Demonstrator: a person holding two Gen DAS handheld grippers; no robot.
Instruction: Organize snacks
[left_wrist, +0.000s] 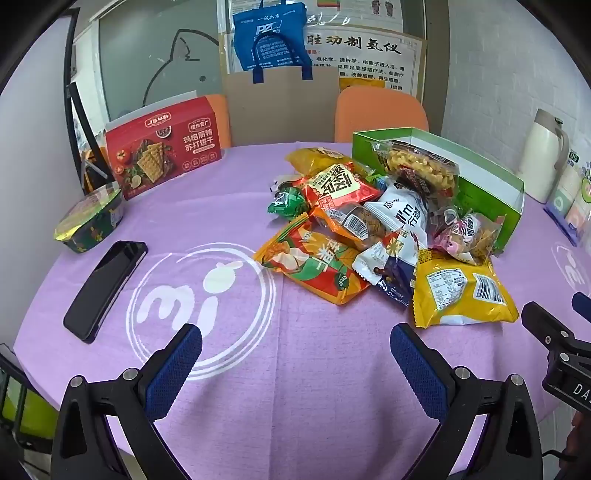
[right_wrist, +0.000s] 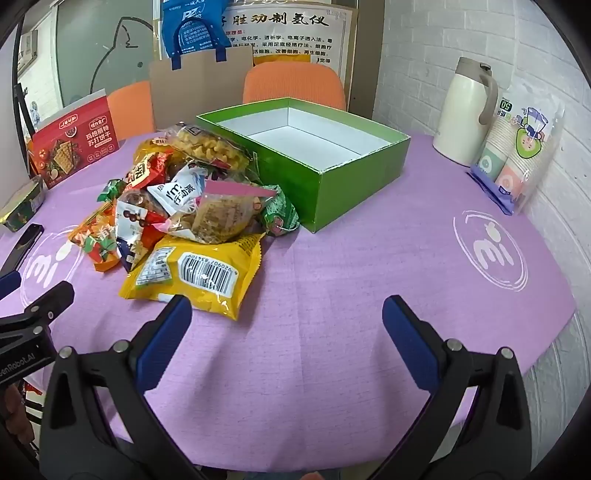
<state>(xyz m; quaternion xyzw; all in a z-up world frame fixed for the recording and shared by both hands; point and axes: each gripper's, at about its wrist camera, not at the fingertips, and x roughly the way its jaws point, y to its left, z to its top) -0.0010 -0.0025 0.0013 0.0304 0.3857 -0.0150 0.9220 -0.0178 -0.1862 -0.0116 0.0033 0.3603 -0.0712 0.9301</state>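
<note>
A heap of snack packets (right_wrist: 177, 206) lies on the purple-clothed tabletop (right_wrist: 332, 295), piled just beside and partly against the left wall of an open green box (right_wrist: 354, 173), whose white inside shows nothing in it from the right wrist view. At the near edge of the heap a yellow packet (right_wrist: 195, 273) lies flat with its barcode facing up; a clear bag of yellow curls (right_wrist: 210, 147) leans on the box's rim, and a small green packet (right_wrist: 279, 214) sits against the box's front corner. The left claw (left_wrist: 295, 354) hangs released above the bare cloth in front of the heap, its blue pads wide apart and holding nothing. The right claw (right_wrist: 286, 332) is likewise spread and empty, its left finger just over the near corner of the yellow packet, though whether it touches cannot be told. Farther left on the tabletop stand a red cracker box (left_wrist: 166, 147), a dark foil-lidded tub (left_wrist: 88, 221) and a black phone (left_wrist: 105, 288). To the right of the green box are a cream thermos jug (right_wrist: 467, 110) and a sleeve of paper cups (right_wrist: 517, 155). Orange chairs (right_wrist: 295, 85) stand behind the tabletop.
</note>
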